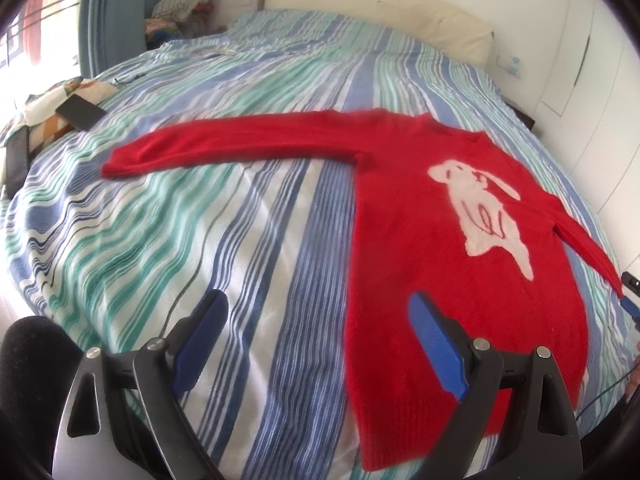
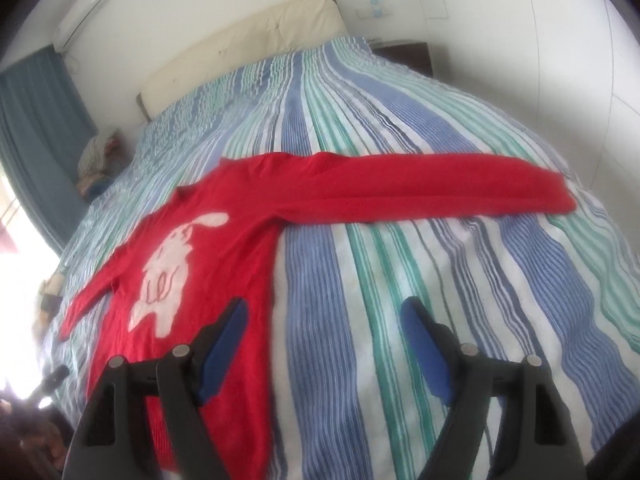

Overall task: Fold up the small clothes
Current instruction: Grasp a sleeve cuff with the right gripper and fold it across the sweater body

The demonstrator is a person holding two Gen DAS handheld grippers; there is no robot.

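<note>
Both our jaws are spread with nothing in them: left hand-held gripper [image 1: 316,312] over the hem's edge, right hand-held gripper [image 2: 324,316] just off the body. The red sweater [image 1: 420,220] lies flat on the striped bed [image 1: 200,240], sleeves out. We'd pinch each sleeve [image 2: 440,184] near its cuff and fold inward, keeping fabric smooth.

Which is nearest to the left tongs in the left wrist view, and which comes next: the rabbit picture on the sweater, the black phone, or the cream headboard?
From the left tongs:
1. Rabbit picture, ahead and right, on the red sweater.
2. Black phone, far left, on the patterned cloth.
3. Cream headboard, at the bed's far end.
</note>
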